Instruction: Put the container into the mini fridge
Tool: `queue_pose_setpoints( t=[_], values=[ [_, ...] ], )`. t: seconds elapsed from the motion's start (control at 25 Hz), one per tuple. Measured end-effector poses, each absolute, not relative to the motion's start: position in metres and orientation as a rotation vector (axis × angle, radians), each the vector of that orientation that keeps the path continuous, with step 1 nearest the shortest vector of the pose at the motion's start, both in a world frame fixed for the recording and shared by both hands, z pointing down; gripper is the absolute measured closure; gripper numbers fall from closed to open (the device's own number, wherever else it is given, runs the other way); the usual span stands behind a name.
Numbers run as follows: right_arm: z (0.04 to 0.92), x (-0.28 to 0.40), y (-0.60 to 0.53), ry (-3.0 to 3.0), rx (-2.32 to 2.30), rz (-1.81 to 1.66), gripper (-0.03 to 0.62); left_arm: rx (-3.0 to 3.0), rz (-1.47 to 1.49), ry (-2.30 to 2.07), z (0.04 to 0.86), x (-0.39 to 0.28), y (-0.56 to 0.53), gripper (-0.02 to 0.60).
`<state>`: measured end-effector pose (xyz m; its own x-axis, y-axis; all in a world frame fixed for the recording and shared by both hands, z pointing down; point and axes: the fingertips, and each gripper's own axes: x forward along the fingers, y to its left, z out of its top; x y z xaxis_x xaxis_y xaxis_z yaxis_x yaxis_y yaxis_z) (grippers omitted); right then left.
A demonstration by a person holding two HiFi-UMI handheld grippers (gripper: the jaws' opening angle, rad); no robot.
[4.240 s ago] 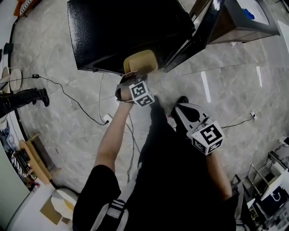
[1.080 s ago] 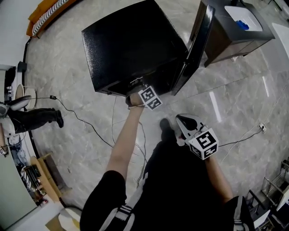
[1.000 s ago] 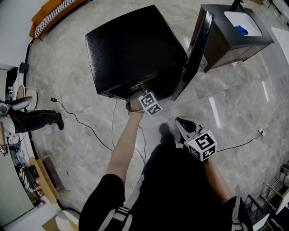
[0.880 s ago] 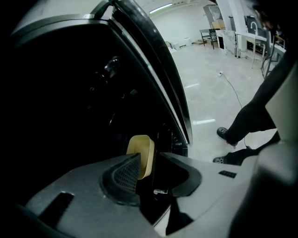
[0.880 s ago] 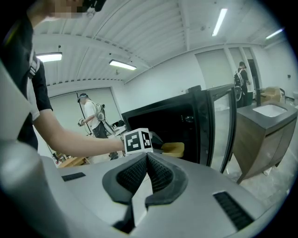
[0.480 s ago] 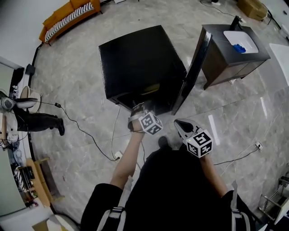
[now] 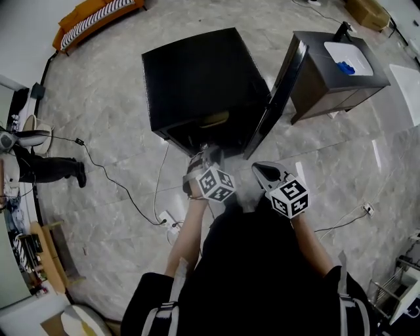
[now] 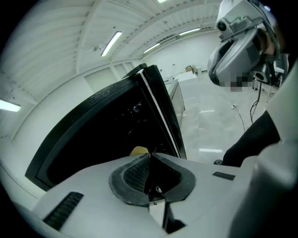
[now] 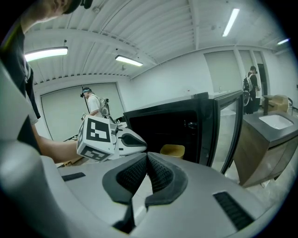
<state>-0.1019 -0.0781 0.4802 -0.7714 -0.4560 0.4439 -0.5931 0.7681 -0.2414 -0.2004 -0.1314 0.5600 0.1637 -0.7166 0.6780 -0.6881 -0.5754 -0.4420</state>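
The yellow container [image 7: 215,119] sits inside the black mini fridge [image 7: 197,72], low in its dark opening; it also shows in the left gripper view [image 8: 138,150] and the right gripper view [image 9: 172,149]. The fridge door [image 7: 283,98] stands open to the right. My left gripper [image 7: 207,155] is outside, in front of the opening. Its jaws have just been closing and are shut with nothing between them [image 8: 150,154]. My right gripper [image 7: 257,167] hangs beside it, shut and empty [image 9: 146,155], and sees the left gripper [image 9: 128,138].
A dark cabinet with a white sink [image 7: 335,65] stands right of the open door. A cable [image 7: 111,177] and a power strip [image 7: 169,220] lie on the marble floor to the left. A person [image 7: 39,167] stands at far left, near an orange sofa [image 7: 98,16].
The left gripper carried the container into the fridge, left it there, and has pulled back out and up toward me. The right gripper has barely moved.
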Motion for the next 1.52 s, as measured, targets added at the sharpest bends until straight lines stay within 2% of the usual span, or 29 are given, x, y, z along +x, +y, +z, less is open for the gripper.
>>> queue_pose_setpoints(
  t=[0.32,0.6,0.96,1.16,1.32,1.52],
  values=[
    [0.479,-0.089,-0.066,-2.646,0.695,0.52,0.576,-2.36,-1.388,1.582,0.544,-0.185,-0.095,0.546],
    [0.468,-0.031,-0.04,-2.679,0.574,0.495,0.576,-2.405,-1.279,1.825,0.52,-0.126,-0.049,0.548],
    [0.457,0.056,0.002,-2.735,0.486,0.575,0.577,-2.483,-1.037,2.086,0.488,-0.039,0.017,0.548],
    [0.447,0.088,0.021,-2.767,0.392,0.537,0.577,-2.507,-0.798,2.206,0.462,0.002,0.045,0.548],
    [0.434,0.098,0.03,-2.783,0.328,0.558,0.576,-2.558,-0.57,2.246,0.433,0.016,0.063,0.548],
    [0.401,0.099,0.037,-2.824,0.274,0.502,0.577,-2.514,-0.481,2.266,0.401,0.011,0.078,0.548]
  ],
)
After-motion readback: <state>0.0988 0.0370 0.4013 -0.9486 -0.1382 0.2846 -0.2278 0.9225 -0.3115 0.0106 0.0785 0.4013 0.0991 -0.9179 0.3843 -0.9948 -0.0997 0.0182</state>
